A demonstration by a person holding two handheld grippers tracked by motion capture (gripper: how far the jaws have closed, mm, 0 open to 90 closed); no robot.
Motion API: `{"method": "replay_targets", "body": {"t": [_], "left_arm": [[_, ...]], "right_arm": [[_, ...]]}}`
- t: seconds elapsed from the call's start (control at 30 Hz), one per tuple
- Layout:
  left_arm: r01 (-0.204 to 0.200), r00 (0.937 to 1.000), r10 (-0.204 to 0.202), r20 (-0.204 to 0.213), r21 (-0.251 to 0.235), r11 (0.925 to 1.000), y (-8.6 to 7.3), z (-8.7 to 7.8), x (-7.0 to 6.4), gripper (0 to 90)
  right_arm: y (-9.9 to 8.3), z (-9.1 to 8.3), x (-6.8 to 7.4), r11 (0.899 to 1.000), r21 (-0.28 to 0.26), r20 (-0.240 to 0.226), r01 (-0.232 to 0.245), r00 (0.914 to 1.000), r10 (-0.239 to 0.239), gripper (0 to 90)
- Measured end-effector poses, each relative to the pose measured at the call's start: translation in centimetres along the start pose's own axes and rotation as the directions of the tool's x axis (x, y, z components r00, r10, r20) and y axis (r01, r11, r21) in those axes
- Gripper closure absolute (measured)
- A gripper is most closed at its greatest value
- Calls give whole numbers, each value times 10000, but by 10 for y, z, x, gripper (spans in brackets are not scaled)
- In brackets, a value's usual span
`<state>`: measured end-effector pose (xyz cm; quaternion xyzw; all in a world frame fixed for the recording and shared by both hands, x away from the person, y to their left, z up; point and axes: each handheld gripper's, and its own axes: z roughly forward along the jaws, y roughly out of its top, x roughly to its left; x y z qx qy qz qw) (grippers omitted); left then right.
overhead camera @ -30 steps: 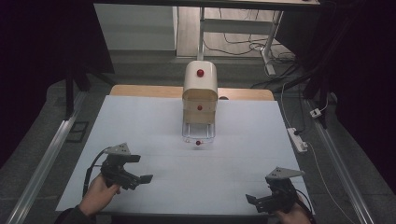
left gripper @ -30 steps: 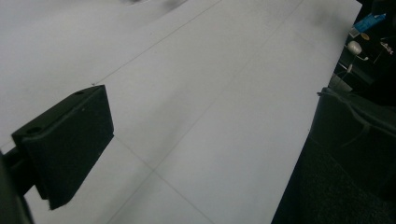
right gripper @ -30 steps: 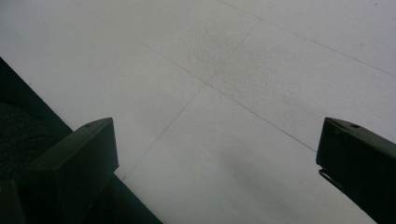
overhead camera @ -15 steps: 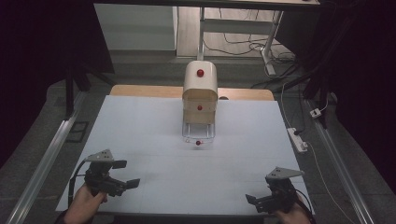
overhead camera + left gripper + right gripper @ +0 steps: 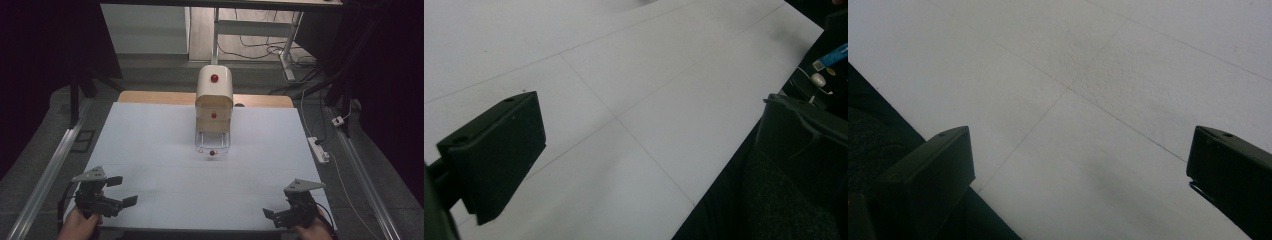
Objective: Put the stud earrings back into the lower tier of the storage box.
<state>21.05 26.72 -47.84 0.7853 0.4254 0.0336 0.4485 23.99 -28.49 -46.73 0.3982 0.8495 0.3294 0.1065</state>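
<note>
A small cream cabinet [image 5: 214, 102] with red knobs stands at the back middle of the white table sheet [image 5: 150, 150]. Its clear bottom drawer [image 5: 212, 144] is pulled out toward me, with a red knob on its front. My left gripper [image 5: 122, 191] is held at the near left corner, open, with nothing between its fingers [image 5: 494, 155]. My right gripper [image 5: 272, 216] sits at the near right corner, jaws pointing left and wide apart over bare sheet [image 5: 1078, 125]. Both grippers are far from the cabinet.
A wooden board [image 5: 150, 97] pokes out behind the sheet. A white power strip [image 5: 318, 150] lies on the floor off the right edge. A metal rail [image 5: 45, 175] runs along the left side. Desk legs and cables stand behind the table.
The left gripper has moved left and back toward the near edge of the table. The right gripper has stayed where it was.
</note>
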Motion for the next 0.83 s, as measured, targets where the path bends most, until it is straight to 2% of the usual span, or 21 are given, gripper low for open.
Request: {"method": "replay_targets", "body": {"t": [0.37,0.6,0.83], "left_arm": [[-34,9990,37,-451,77,10000,-8,-11,-3,0],[-262,9973,290,-681,425,9988,-12,-15,-7,0],[-119,9981,152,-592,557,9984,-13,-16,-5,0]], "right_arm": [[0,0,0,10000,11,0,5,10000,-5,0],[0,0,1,10000,28,63,75,10000,-75,0],[0,1,1,9998,145,125,103,9999,-104,0]]}}
